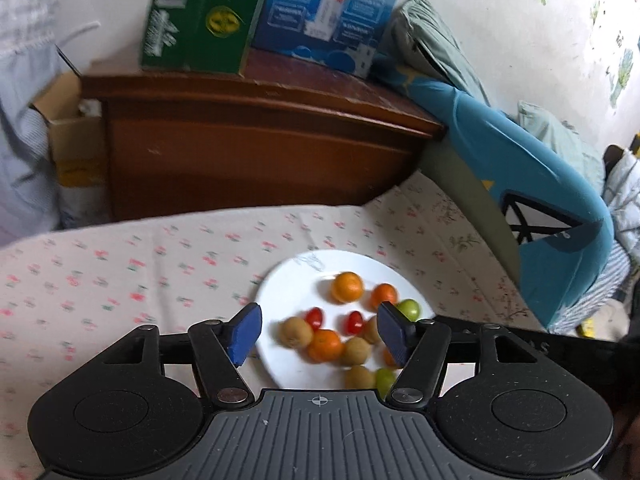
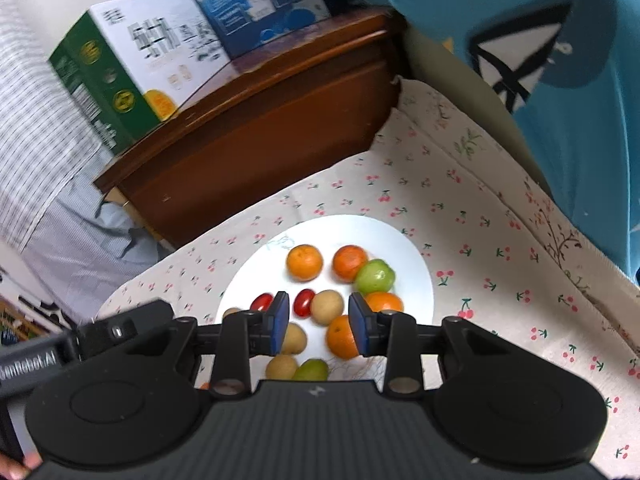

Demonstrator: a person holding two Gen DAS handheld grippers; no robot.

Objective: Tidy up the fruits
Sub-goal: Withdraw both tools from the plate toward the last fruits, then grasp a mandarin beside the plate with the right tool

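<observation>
A white plate (image 1: 288, 280) (image 2: 408, 256) sits on a cherry-print cloth and holds several small fruits: orange mandarins (image 1: 347, 287) (image 2: 304, 262), red cherry tomatoes (image 1: 314, 317) (image 2: 303, 302), tan round fruits (image 1: 295, 331) (image 2: 327, 307) and green fruits (image 1: 408, 309) (image 2: 375, 276). My left gripper (image 1: 320, 334) hovers open above the plate's near side, holding nothing. My right gripper (image 2: 319, 324) is open too, its blue pads either side of a tan fruit and an orange (image 2: 340, 337), above them; contact cannot be told.
A brown wooden cabinet (image 1: 256, 152) (image 2: 256, 152) stands behind the cloth-covered surface (image 1: 120, 272) (image 2: 500, 280), with a green box (image 1: 200, 16) (image 2: 108, 92) and a blue box (image 1: 328, 12) (image 2: 260, 4) on top. A blue cloth-draped chair (image 1: 540, 184) (image 2: 560, 80) stands at the right.
</observation>
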